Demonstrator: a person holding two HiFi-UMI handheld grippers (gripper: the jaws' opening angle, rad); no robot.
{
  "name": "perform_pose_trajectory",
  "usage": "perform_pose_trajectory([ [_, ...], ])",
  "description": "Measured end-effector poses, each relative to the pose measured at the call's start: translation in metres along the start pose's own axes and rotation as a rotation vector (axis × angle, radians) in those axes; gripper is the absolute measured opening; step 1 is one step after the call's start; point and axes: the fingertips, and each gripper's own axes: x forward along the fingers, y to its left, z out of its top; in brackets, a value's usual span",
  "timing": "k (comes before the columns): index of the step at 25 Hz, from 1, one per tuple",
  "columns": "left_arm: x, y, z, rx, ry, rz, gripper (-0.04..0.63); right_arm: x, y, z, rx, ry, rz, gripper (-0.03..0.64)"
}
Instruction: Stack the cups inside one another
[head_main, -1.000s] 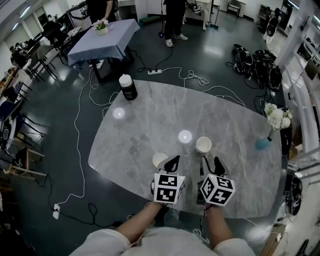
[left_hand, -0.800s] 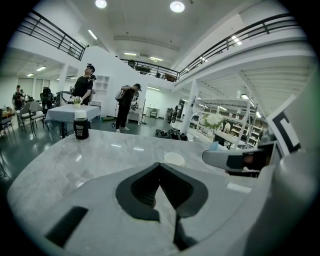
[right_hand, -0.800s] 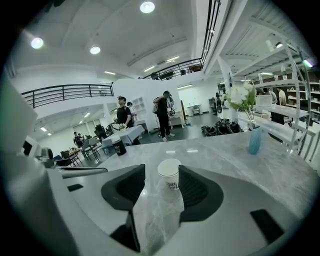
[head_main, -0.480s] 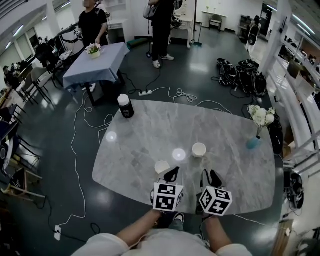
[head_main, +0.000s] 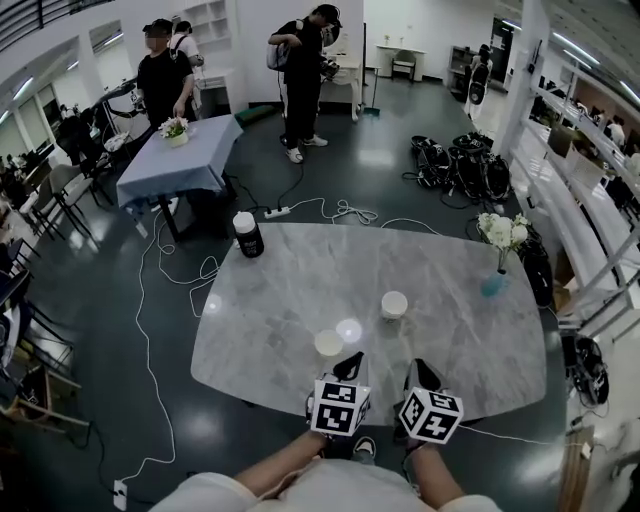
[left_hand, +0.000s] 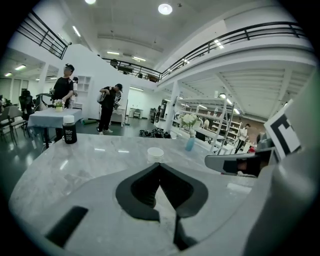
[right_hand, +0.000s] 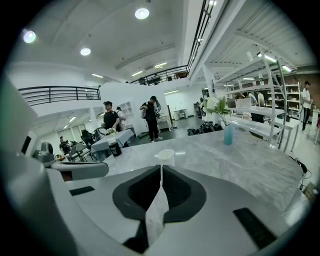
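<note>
1. The right hand-held gripper (head_main: 420, 372) has just been closing. Its jaws stood wide apart a second ago and are now pressed together with nothing between them.
2. The left hand-held gripper (head_main: 350, 362) has its jaws meeting at the tips and is also empty. We see no change in it from a second ago.
3. Both grippers now sit at the 6 o'clock edge of the grey marble-look oval bench (head_main: 270, 330). The right one was closer to its cup before.
4. The near white cup (head_main: 328, 343) is round, mouth up, and just beside the left gripper at its 11 o'clock.
5. The far white cup (head_main: 394, 304) stands at 2 o'clock from the near one. They are apart and both upright, with a bright ceiling reflection between them.
6. Our read is that no cup is held and stacking hasn't begun. Closing on air looks like a reset or a dropped reach, and the jaws must reopen before any pick.
7. The tall black bottle with a white cap (head_main: 247, 235), at the bench's 10 o'clock, carries a label too small to read.
8. The marker cubes (head_main: 338, 405) show black-and-white squares and no letters.
9. We see no print on the cups.
</note>
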Motion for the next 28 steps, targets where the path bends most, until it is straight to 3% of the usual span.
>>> perform_pose_trajectory([
  [12, -0.004, -0.008, -0.012, -0.006, 0.008, -0.052, -0.005, -0.013, 0.002, -0.017, 0.02, 0.007, -0.022, 0.014],
  [21, 0.001, -0.01, -0.008, -0.021, 0.002, -0.038, -0.005, -0.014, -0.005, -0.012, 0.014, 0.003, -0.02, 0.014],
  [28, 0.004, -0.016, -0.008, 0.009, -0.012, -0.029, -0.005, -0.013, -0.013, -0.015, 0.014, 0.009, -0.016, 0.014],
])
